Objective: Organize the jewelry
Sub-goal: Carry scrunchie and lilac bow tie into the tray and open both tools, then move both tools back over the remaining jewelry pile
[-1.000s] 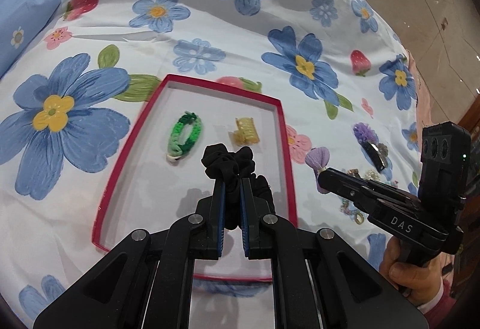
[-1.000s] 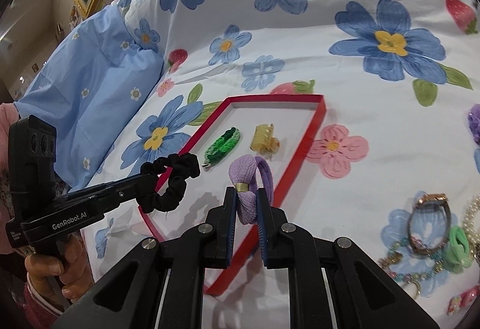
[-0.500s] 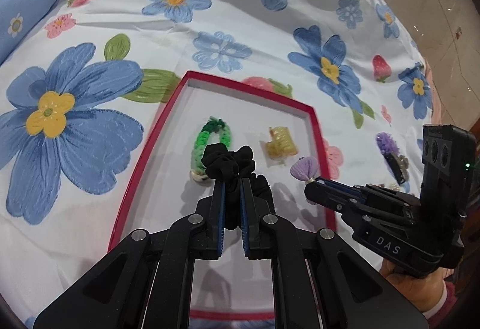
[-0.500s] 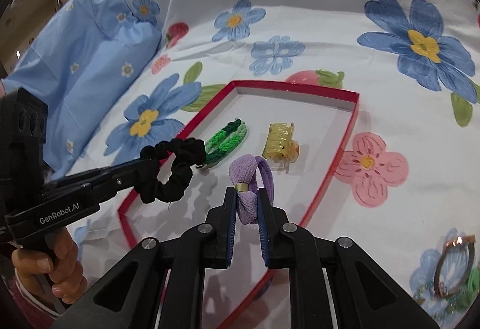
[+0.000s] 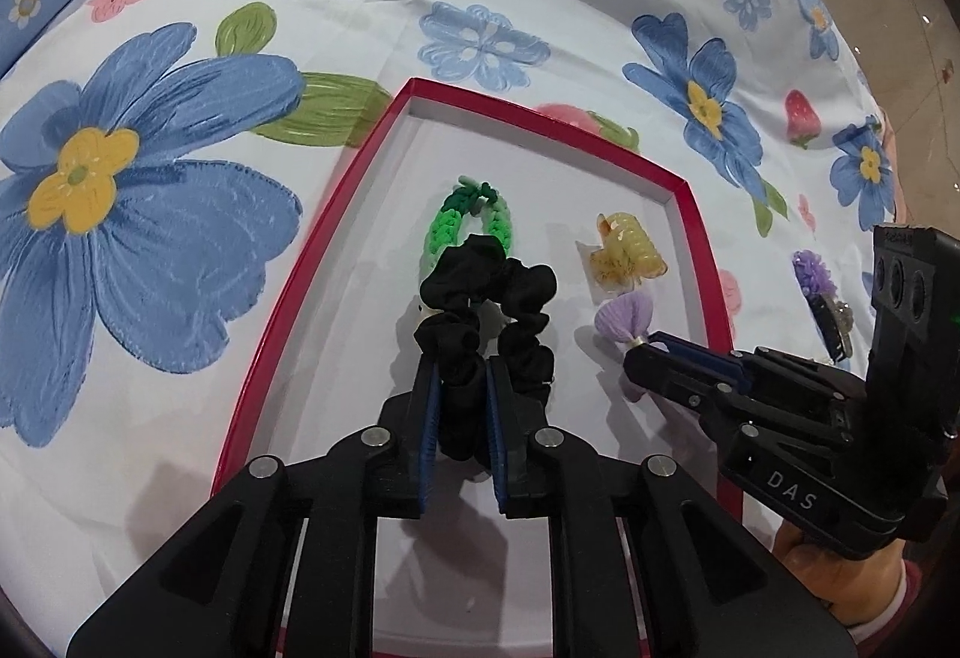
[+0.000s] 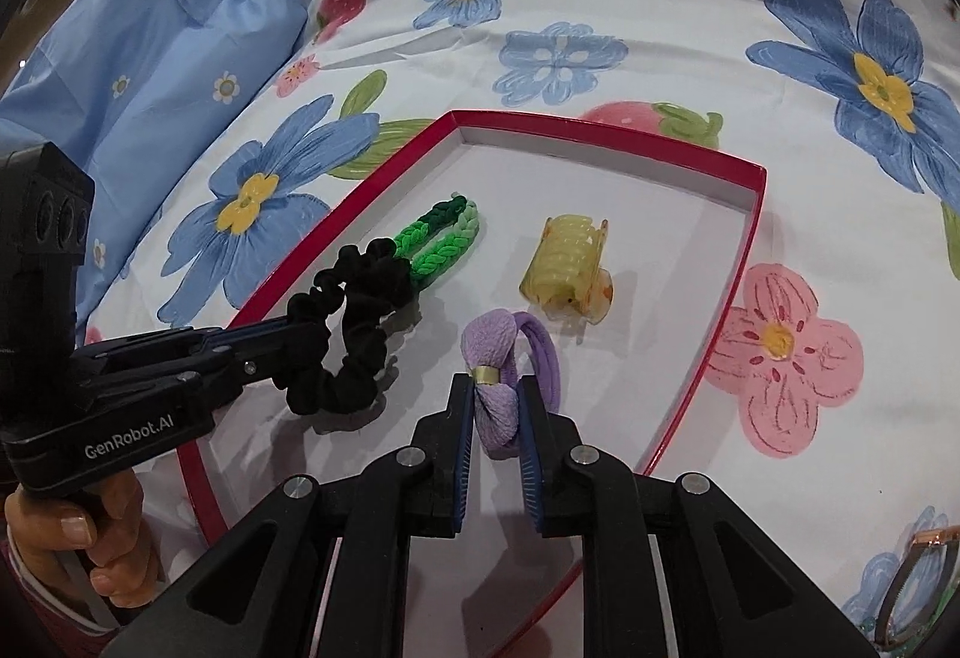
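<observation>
left gripper (image 5: 459, 388) has jaws just easing apart, black scrunchie (image 5: 486, 298) between the pads and draped over the green braided hair tie (image 5: 447, 223) in the red-rimmed tray (image 5: 336, 214). right gripper (image 6: 497, 412) also just easing open, pads on the lilac hair tie (image 6: 501, 358), low over the tray floor near the yellow ribbed claw clip (image 6: 564, 268). only left view shows a purple clip (image 5: 819, 292) outside the tray; only right view shows the blue pillow (image 6: 150, 57). floral bedsheet (image 6: 660, 27) underneath.
</observation>
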`<state>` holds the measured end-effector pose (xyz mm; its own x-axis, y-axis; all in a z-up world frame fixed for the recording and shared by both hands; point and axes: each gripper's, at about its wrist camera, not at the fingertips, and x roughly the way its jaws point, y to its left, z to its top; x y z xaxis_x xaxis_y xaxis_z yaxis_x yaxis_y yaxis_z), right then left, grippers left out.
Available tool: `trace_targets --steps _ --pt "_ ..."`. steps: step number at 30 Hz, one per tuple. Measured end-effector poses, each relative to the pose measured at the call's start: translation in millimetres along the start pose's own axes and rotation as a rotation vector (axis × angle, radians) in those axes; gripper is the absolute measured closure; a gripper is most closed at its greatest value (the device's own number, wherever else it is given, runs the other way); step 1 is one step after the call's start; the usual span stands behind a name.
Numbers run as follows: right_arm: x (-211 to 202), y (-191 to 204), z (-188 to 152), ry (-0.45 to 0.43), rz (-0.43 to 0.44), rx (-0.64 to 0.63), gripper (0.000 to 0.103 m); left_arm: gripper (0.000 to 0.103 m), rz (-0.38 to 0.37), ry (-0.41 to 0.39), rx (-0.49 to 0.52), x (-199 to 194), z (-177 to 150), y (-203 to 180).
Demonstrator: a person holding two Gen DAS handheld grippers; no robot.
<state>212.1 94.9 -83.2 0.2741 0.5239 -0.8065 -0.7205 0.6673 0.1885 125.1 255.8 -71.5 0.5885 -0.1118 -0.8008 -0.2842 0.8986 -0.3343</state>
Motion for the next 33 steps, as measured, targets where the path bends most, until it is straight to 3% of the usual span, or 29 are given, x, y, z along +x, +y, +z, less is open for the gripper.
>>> trace_targets --steps 4,8,10,16,21,33 --pt "-2 -1 1 0.001 0.016 0.013 0.083 0.081 0.014 0.0 0.001 -2 0 -1" --pt "-9 0 0 -0.016 0.017 0.019 0.068 0.068 0.039 -0.004 0.012 -7 -1 -3" --pt "-14 0 -1 -0.027 0.021 0.027 0.065 0.061 0.048 -0.011 0.011 -11 -2 -3" --pt "-39 -5 -6 -0.073 0.035 0.066 0.065 0.056 0.049 -0.043 0.001 -30 -5 -6" --pt "-67 -14 -17 -0.119 0.045 0.104 0.058 0.052 0.04 -0.06 -0.001 -43 -10 -15" --pt "-122 -55 -59 -0.181 0.0 0.215 0.052 0.048 -0.014 -0.049 0.064 -54 -28 -64"
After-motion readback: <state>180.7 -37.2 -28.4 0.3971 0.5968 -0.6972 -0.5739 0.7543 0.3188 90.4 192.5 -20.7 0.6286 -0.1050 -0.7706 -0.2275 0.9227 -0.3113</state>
